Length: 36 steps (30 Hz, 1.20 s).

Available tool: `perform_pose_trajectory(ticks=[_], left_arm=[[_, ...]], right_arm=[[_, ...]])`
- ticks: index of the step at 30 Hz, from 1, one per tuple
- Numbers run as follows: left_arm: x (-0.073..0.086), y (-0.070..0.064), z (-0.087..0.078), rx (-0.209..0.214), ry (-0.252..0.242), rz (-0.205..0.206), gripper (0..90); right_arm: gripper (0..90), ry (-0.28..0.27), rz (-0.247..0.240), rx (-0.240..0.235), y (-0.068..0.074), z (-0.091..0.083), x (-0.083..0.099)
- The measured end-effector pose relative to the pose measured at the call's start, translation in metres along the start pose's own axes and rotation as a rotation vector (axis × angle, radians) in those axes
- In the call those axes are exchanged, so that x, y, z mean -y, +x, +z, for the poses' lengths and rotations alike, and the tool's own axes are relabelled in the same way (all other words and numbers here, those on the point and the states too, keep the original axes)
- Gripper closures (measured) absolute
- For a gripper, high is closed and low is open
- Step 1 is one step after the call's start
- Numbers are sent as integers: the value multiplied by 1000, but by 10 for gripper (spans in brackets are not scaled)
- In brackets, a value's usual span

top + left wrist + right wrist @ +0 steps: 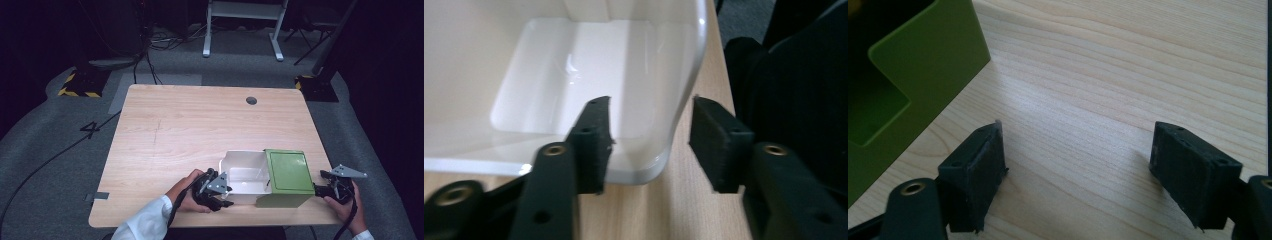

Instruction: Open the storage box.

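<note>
Currently the left gripper (651, 145) has its fingers (591, 145) parted astride the white plastic bin's (574, 75) corner wall, one inside, one outside, not clamped. Right gripper (1078, 175): fingers spread wide, empty, over bare desk (1128, 75) just beside the green box (286, 176), which abuts the bin near the desk's front edge

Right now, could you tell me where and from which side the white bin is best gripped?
Probably the thin rim of the white bin at its near-left corner, coming from the person's left. The left gripper already straddles that wall, open, one jaw inside and one outside. The green box blocks the bin's right side.
</note>
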<state>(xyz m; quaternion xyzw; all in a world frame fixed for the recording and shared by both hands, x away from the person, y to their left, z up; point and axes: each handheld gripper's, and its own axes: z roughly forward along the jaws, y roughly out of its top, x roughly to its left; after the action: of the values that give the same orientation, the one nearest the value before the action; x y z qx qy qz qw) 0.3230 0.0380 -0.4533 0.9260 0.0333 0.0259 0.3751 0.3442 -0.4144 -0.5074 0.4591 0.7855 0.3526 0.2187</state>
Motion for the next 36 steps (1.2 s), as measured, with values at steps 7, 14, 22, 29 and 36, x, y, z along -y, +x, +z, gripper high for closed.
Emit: perform_pose_trajectory(ticks=[7,14,22,29,36], left_arm=[[3,0,-21,-67,-30,-23,364],[12,1,-43,-171,-56,-62,268],[26,4,-69,-273,-46,-92,241],[45,10,-84,-365,-8,-137,236],[66,16,-96,-427,20,-188,234]], right_arm=[[223,0,0,0,0,0,0],[223,1,0,-1,0,0,0],[223,1,1,-1,0,0,0],[223,1,1,-1,0,0,0],[222,1,1,-1,0,0,0]])
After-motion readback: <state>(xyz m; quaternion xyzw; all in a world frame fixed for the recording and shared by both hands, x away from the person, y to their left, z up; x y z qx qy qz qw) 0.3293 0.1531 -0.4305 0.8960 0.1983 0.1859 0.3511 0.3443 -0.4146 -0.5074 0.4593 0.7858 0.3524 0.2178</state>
